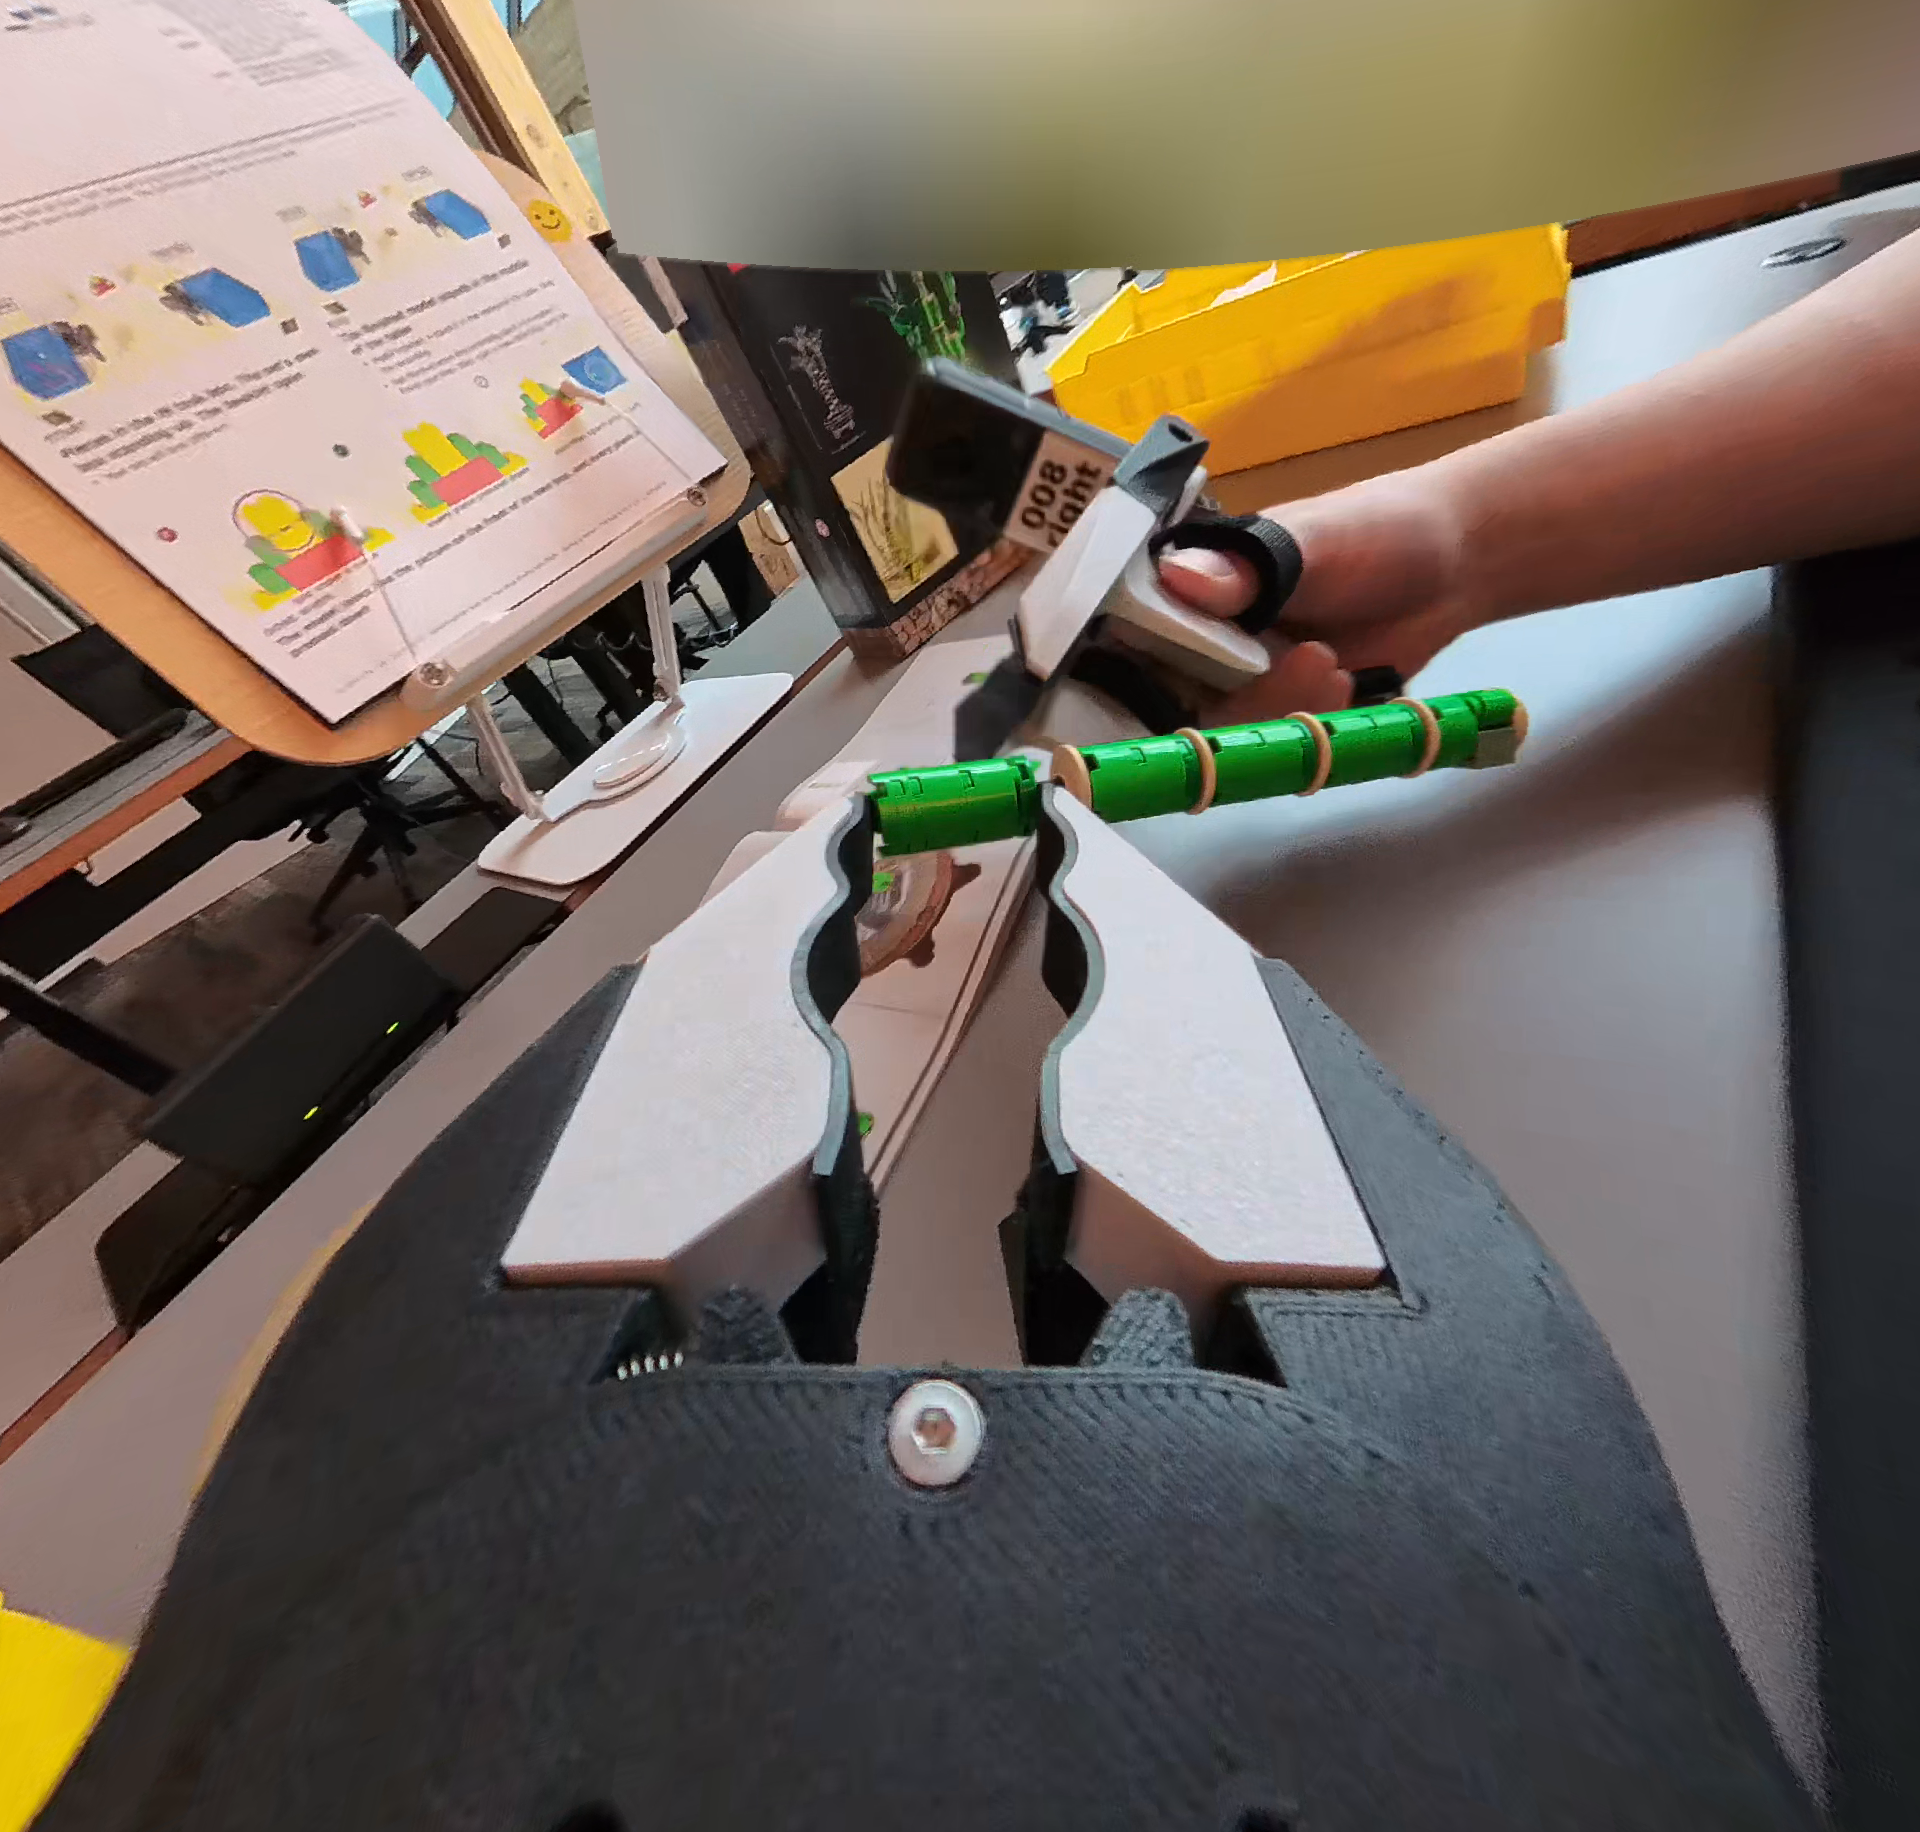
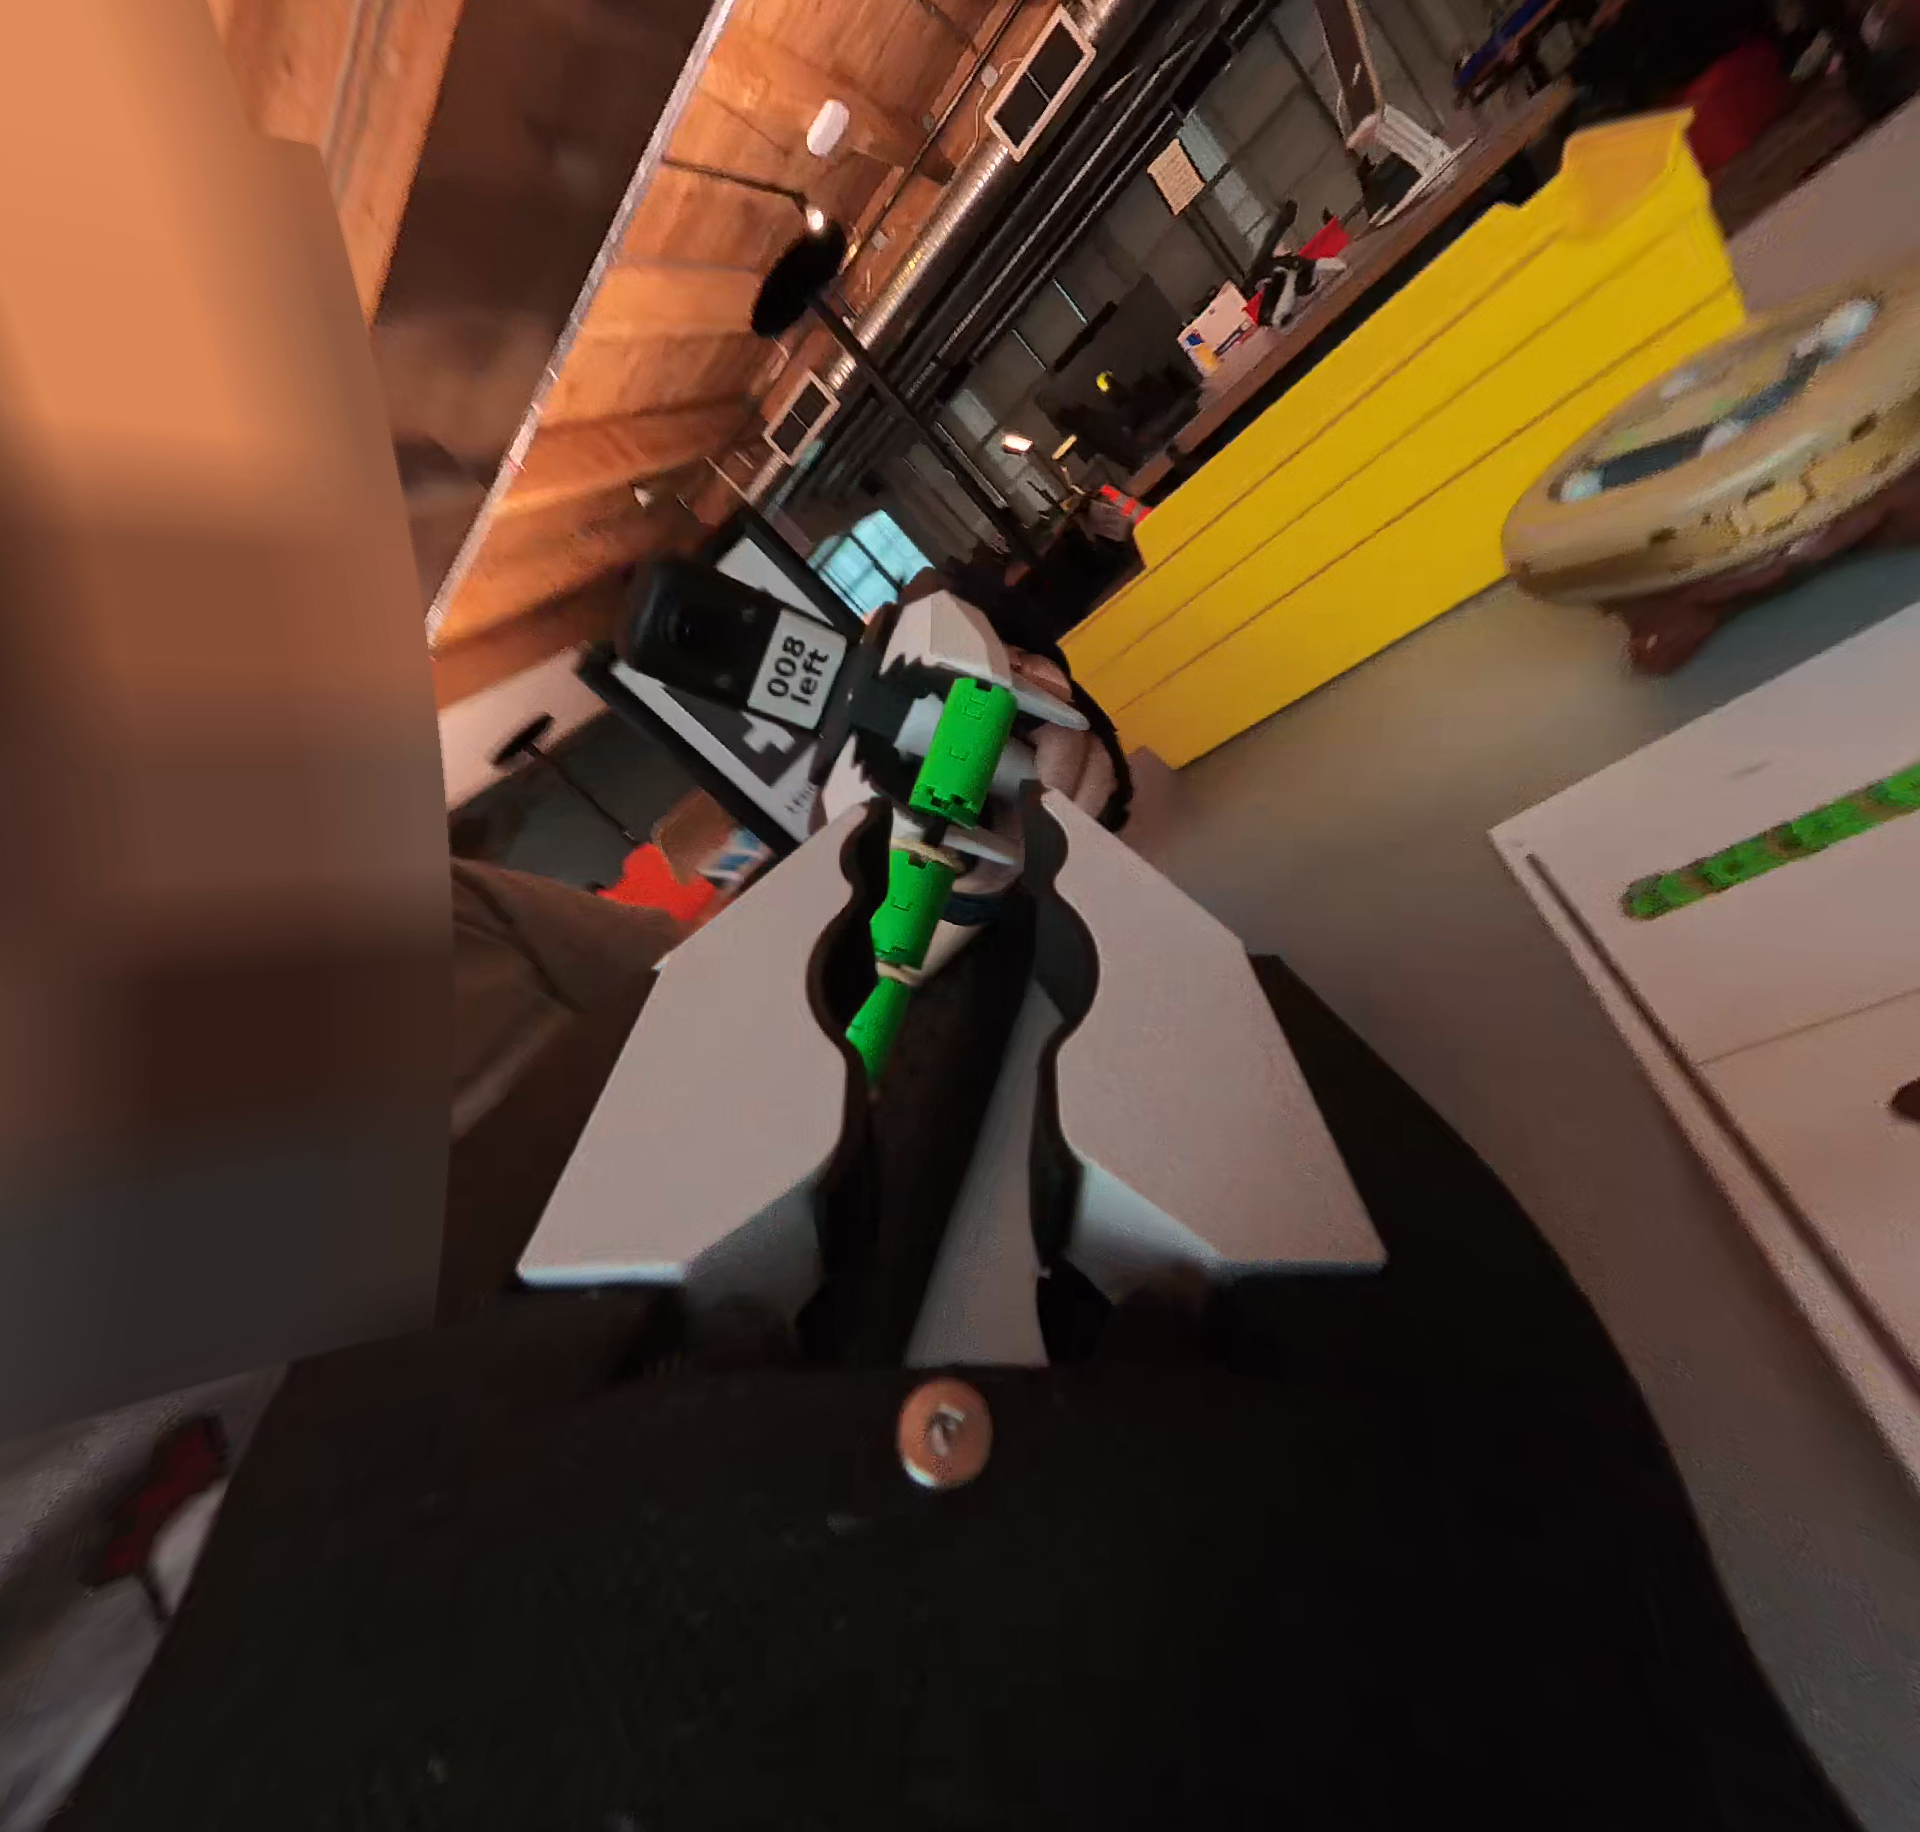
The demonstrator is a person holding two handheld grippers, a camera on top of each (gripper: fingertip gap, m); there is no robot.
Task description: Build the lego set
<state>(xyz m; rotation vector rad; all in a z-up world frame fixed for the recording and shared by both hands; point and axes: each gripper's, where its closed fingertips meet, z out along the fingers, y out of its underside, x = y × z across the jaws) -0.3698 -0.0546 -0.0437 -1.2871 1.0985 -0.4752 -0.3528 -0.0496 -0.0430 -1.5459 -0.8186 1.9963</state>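
Note:
My left gripper [image 1: 951,811] is shut on a short green cylinder piece [image 1: 951,803], held crosswise at its fingertips above the table. A long green stalk with tan rings [image 1: 1288,759] lines up with that piece and stretches to the right. In the right wrist view the stalk [image 2: 904,915] runs lengthwise between the fingers of my right gripper [image 2: 951,816], which is closed on it. A thin dark axle [image 2: 935,832] bridges the stalk and the short piece [image 2: 966,733]. A round tan and brown base [image 2: 1714,473] sits on the table.
A yellow bin [image 1: 1320,348] stands at the back of the grey table [image 1: 1455,1003]. An instruction sheet on a tilted stand [image 1: 312,380] is at the left, with a black box [image 1: 831,452] beside it. A white booklet [image 2: 1766,1003] lies at the right. My two grippers' fingertips are within a few centimetres of each other.

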